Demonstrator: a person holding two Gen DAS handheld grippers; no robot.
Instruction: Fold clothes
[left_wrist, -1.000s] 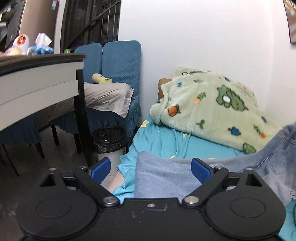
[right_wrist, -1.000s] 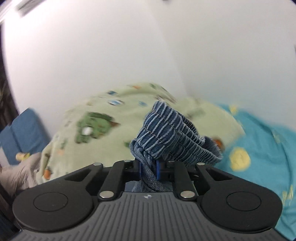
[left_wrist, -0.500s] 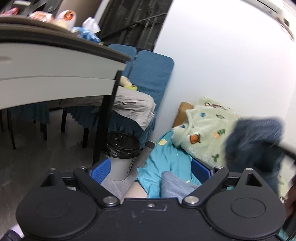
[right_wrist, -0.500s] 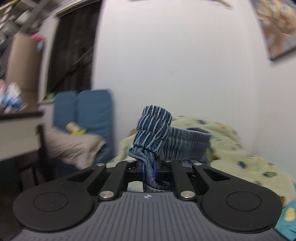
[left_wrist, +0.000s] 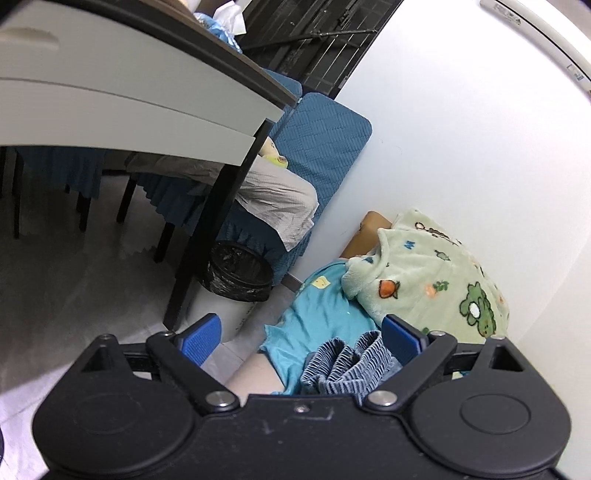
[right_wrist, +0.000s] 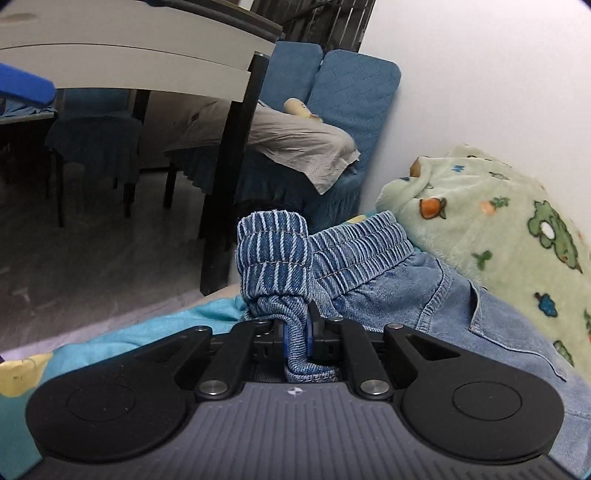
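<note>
My right gripper (right_wrist: 297, 338) is shut on the elastic waistband of a pair of blue denim jeans (right_wrist: 391, 291), which lie on a turquoise bedsheet (right_wrist: 122, 339). The pinched waistband bunches up above the jaws. My left gripper (left_wrist: 301, 341) is open and empty, with the jeans waistband (left_wrist: 347, 365) lying between and just below its blue fingertips (left_wrist: 201, 338) over the sheet (left_wrist: 317, 314).
A green cartoon-print blanket (right_wrist: 498, 225) (left_wrist: 432, 280) is heaped against the white wall. A white desk with a black leg (left_wrist: 218, 221), a black-lined bin (left_wrist: 232, 280) and blue chairs with a grey cloth (left_wrist: 280, 206) stand left of the bed.
The right gripper has swung left and down with the jeans waistband. The left gripper has tilted up and left, and the waistband now lies between its open fingers.
</note>
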